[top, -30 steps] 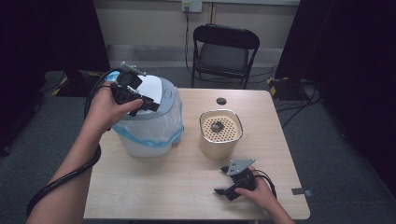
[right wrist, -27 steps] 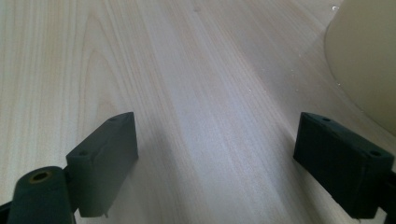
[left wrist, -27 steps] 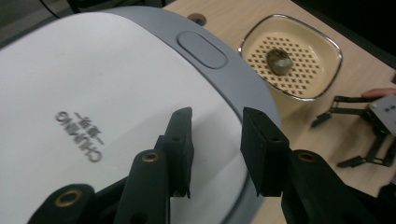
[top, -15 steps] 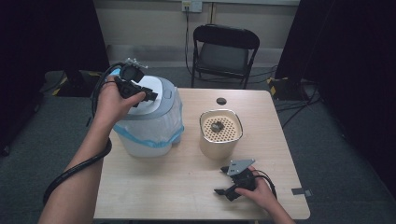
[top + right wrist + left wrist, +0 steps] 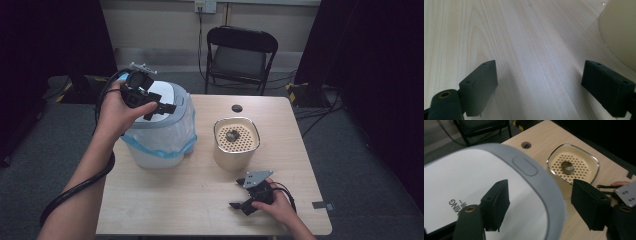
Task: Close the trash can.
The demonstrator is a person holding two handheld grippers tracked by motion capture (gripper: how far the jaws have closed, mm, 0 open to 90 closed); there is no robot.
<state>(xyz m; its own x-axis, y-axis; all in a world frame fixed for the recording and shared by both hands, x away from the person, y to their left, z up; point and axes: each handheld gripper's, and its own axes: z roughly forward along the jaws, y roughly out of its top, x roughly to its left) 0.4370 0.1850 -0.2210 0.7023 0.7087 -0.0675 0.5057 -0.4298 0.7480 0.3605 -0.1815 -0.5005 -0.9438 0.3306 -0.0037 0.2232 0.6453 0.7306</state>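
Note:
A white bin [image 5: 162, 145] lined with a blue bag stands at the table's left. Its white lid [image 5: 474, 182] has a grey rim and an oval button [image 5: 525, 165]. My left gripper [image 5: 160, 111] hovers just above that lid; its jaws have just been opening and stand open [image 5: 540, 195] with nothing between them. A beige container [image 5: 236, 150] with a perforated top carries a small dark lump [image 5: 567, 167]. My right gripper [image 5: 239, 194] rests on the table near the front right, open [image 5: 539, 75] over bare wood, with the container's wall [image 5: 621, 30] to one side.
The wooden table [image 5: 200, 210] has a small round cable hole [image 5: 237, 108] near its far edge. A black folding chair [image 5: 240, 55] stands behind the table. Cables trail from both grippers.
The left gripper's jaws have gone from shut to open above the bin lid, and the hand has shifted slightly over it. The right gripper has stayed put.

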